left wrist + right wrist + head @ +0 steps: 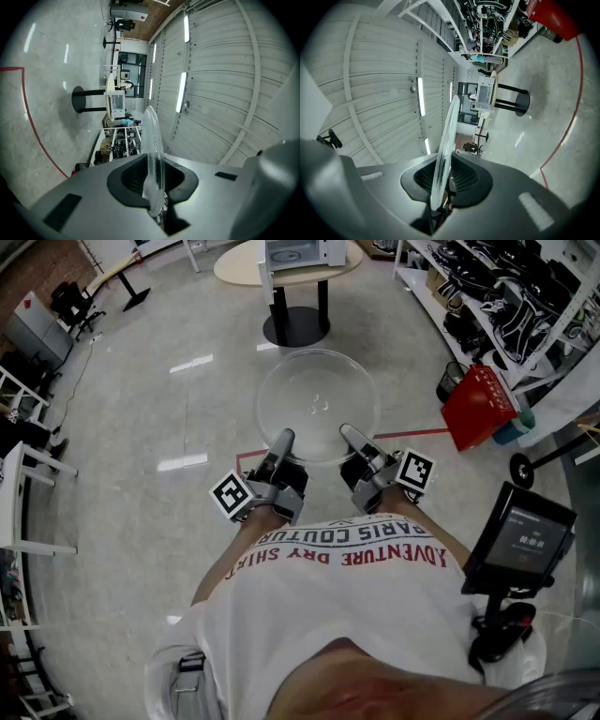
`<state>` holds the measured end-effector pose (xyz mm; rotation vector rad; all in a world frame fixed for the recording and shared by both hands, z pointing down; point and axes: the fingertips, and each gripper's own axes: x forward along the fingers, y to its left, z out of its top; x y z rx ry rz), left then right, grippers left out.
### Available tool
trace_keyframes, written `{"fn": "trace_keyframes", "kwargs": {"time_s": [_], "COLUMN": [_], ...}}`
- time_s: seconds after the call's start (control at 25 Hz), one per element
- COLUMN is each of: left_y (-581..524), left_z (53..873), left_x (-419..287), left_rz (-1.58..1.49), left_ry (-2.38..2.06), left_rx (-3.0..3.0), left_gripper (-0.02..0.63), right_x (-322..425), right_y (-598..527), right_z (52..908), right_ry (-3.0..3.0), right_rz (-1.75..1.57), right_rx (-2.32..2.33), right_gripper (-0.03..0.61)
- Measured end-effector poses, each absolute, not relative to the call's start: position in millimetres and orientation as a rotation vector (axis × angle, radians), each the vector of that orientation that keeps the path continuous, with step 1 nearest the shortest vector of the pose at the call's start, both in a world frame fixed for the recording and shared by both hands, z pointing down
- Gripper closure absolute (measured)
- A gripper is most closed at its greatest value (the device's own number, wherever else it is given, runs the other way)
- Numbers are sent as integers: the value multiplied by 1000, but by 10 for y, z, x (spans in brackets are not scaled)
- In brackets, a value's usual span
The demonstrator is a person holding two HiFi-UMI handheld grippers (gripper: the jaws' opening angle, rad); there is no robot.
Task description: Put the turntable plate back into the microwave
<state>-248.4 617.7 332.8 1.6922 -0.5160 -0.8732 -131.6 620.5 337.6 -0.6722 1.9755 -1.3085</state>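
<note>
Both the left gripper (281,440) and right gripper (351,435) pinch the clear round glass turntable plate (317,390) by its near rim in their jaws, apparently mid-carry, so next it must reach the white microwave (298,252) well ahead.

- A round beige table (239,268) stands on a black pedestal (298,326) on the light floor.
- A red line (427,433) is marked on the floor.
- A red container (478,406) sits tilted near white shelves (511,287) that are full of dark items.
- A small dark screen (520,538) is on a stand at the right.
- A black office chair (70,301) is at the far left.
</note>
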Motion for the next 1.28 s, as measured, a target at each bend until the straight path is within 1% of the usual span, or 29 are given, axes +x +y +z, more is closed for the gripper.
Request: {"fn": "trace_keyframes", "kwargs": {"time_s": [0.52, 0.88, 1.12, 1.28], "left_y": [6148, 6185, 6390, 6390], "left_z": [3371, 3537, 3644, 3525], "left_x": [-2423, -2382, -2472, -2326], "left_rz": [-852, -848, -839, -836], "left_ry": [-501, -506, -492, -450], "left_rx": [1666, 1618, 1637, 1647], "left_gripper": [577, 577, 577, 575], "right_x": [-1253, -1218, -1292, -1156], "right_y": [6198, 6228, 6456, 6486], "right_z": [3396, 3552, 3692, 3553], "right_ry": [1966, 1907, 1885, 1891], "right_rz": [-1298, -1366, -1381, -1344], "right_rx": [-690, -673, -699, -726], "right_gripper": [549, 549, 549, 549]}}
